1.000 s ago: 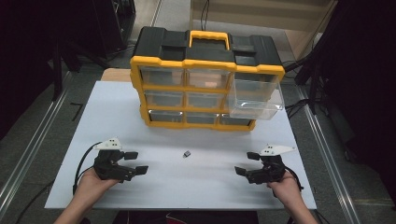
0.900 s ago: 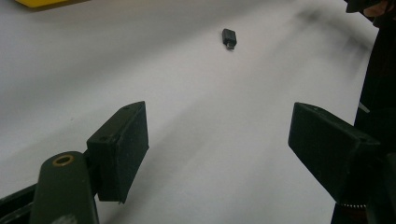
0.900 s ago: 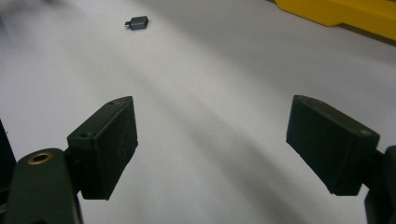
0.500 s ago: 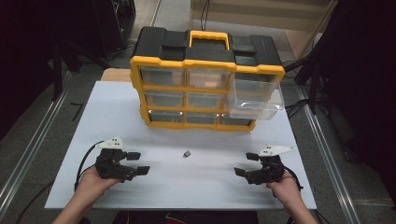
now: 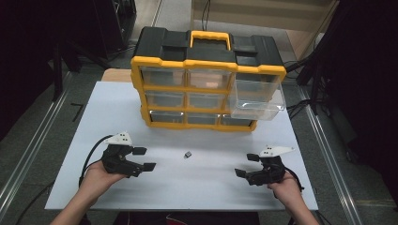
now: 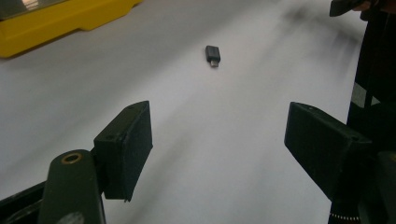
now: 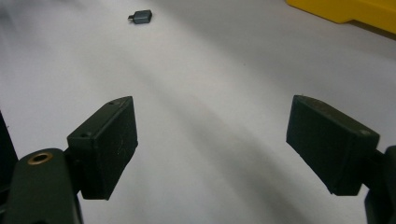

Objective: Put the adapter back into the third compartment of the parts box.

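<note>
Nearest the person, the left claw (image 5: 141,159) rests low over the white tabletop (image 5: 211,187), held in the left hand (image 5: 101,176), its two black jaws spread wide with nothing between them. The right claw (image 5: 248,165) sits at the same nearness on the other side, held in the right hand (image 5: 281,185), jaws likewise wide apart and empty. The two claws face each other across bare tabletop, well apart.

Between them, and slightly farther from the person than either, lies a small dark adapter (image 5: 187,154) flat on the tabletop. From the left claw (image 6: 219,140) it lies ahead, beyond the gap between the jaws, its metal plug end (image 6: 214,63) turned toward that claw. From the right claw (image 7: 212,140) the adapter (image 7: 140,17) lies ahead and off past the jaw on the left of that view, clear of both jaws.

Farther still, beyond both claws and the adapter, stands a yellow and black drawer organizer (image 5: 206,70) with clear drawers. One clear drawer (image 5: 256,96), on the right claw's side, is pulled out.
</note>
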